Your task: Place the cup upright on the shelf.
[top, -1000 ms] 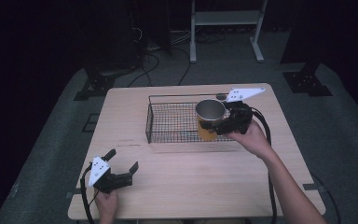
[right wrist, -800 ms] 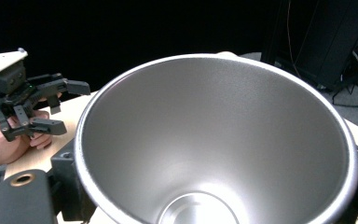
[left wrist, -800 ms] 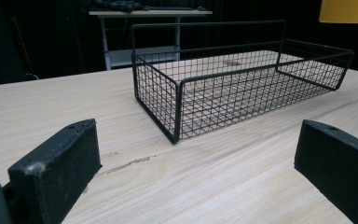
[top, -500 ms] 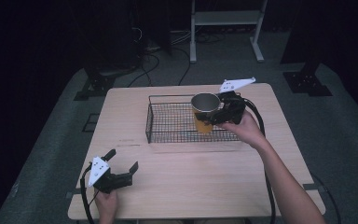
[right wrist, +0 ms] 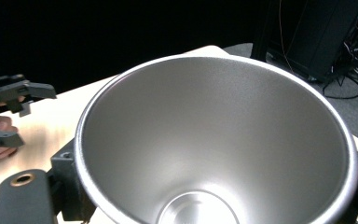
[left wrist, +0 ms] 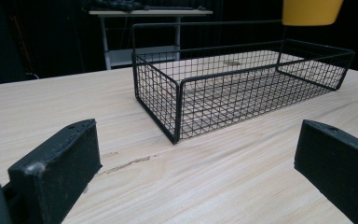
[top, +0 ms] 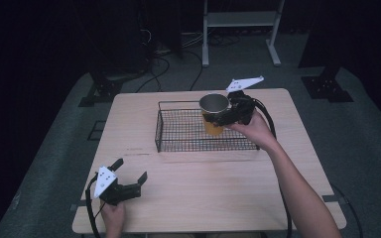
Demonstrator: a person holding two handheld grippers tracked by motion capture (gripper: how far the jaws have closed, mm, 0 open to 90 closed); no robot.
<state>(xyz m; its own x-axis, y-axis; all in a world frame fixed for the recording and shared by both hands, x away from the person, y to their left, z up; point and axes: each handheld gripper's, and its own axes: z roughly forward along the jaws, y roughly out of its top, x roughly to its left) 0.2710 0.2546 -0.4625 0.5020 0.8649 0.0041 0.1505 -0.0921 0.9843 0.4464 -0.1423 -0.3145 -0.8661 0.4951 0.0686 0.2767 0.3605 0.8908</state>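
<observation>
Right gripper [top: 224,115] clamps the cup [top: 214,112] above the basket [top: 178,130], probably lowering next; left gripper [top: 128,176] gapes empty.

A wire basket [top: 206,131] is set on the table [top: 218,183], toward the far side, right of centre. A cup [top: 214,113] is held upright above the basket's far right part by the right gripper [top: 217,118]. The left gripper [top: 129,174] is rested on the table's near left corner, well apart from the basket.
</observation>
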